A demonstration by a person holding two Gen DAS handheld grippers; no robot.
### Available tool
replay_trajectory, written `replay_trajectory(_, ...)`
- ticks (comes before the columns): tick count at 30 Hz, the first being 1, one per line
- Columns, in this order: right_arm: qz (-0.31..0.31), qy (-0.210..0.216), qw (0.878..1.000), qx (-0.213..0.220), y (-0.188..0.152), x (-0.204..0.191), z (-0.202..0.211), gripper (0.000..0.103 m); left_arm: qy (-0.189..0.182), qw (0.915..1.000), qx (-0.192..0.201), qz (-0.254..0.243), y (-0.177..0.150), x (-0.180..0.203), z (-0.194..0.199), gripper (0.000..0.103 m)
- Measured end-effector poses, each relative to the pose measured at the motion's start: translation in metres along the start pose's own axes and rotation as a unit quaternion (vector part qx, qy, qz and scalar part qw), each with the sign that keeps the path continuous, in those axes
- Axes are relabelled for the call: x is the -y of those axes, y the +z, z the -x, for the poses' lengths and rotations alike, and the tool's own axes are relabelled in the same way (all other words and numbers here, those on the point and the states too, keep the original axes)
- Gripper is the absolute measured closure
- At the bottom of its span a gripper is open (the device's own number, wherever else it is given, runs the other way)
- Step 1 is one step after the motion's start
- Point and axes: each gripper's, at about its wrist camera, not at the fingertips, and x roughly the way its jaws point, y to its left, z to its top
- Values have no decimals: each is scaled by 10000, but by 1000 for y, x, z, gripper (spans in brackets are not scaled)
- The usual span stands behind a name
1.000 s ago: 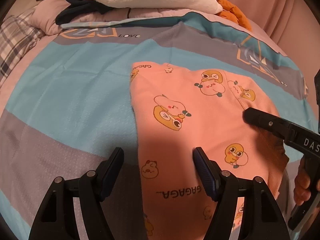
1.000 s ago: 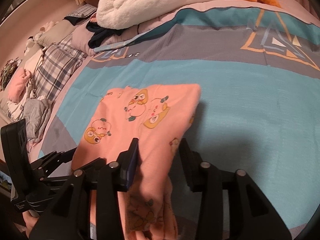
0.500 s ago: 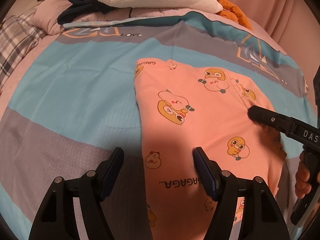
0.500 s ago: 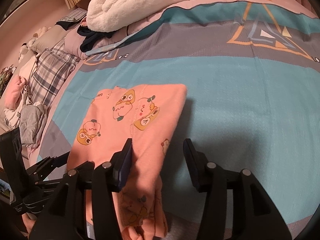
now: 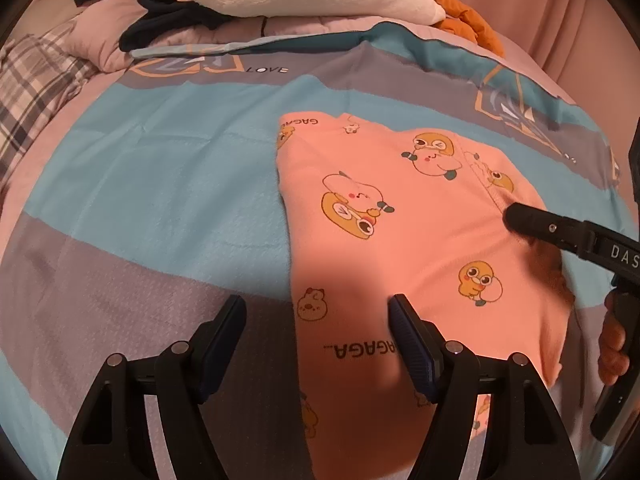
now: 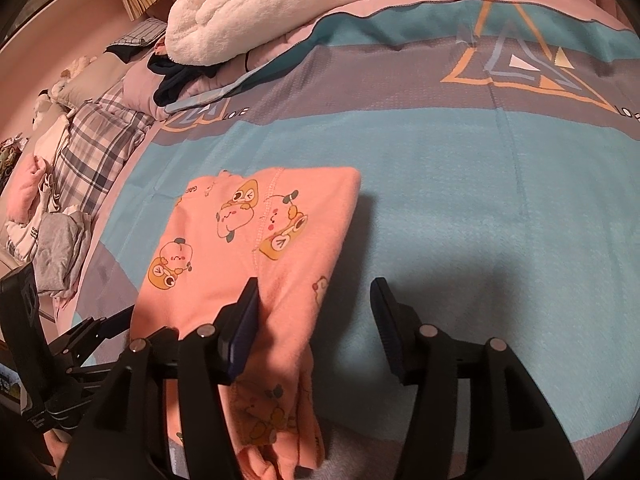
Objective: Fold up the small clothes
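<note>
Two jaws open – left gripper [image 5: 316,334] wide, right gripper [image 6: 314,312] opening | soft peach garment [image 5: 400,240], rectangular fold | woven bedspread [image 5: 160,184]

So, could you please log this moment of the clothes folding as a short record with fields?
surface: bed cover, teal and grey bands
garment: pink printed garment, lying flat on the cover, near end hanging off the bed edge
left gripper: open, over the garment's left edge, gripping nothing
right gripper: jaws opening, cloth between them, pads not pressing on it
background: white fluffy blanket and dark garment at the far end of the bed
fold state: folded lengthwise; not yet folded across
</note>
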Motion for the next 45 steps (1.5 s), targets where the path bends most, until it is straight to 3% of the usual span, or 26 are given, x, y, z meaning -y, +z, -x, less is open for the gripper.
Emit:
replay_trajectory(6,-9,-84,9997,222,0,2,16,45,36,10000,-11,50,-3,-1,3,30)
replay_trajectory(10,303,184,9988,351,-7,-10,34,45,23,10000,-9,78,-5,0,5,30)
replay_trajectory(14,729,325,9964,273,-22,-28,41,42,-26,10000,-24,71,-11,3,8,30)
replay_trajectory(19,1082,86,9941,-65,-41,-42,27,42,6,10000,-65,59,-18,4,10,30)
replay_trajectory(22,1087,-222,9935,-247,-47,-38,18,42,32,9999,-94,58,-22,3,12,30)
replay_trajectory(42,570,-832,9948,-163,-68,-9,50,38,163,9995,-143,232,-43,0,42,30)
replay_trajectory(45,532,-770,9956,-86,-72,-9,64,38,148,9994,-113,288,-45,0,51,30)
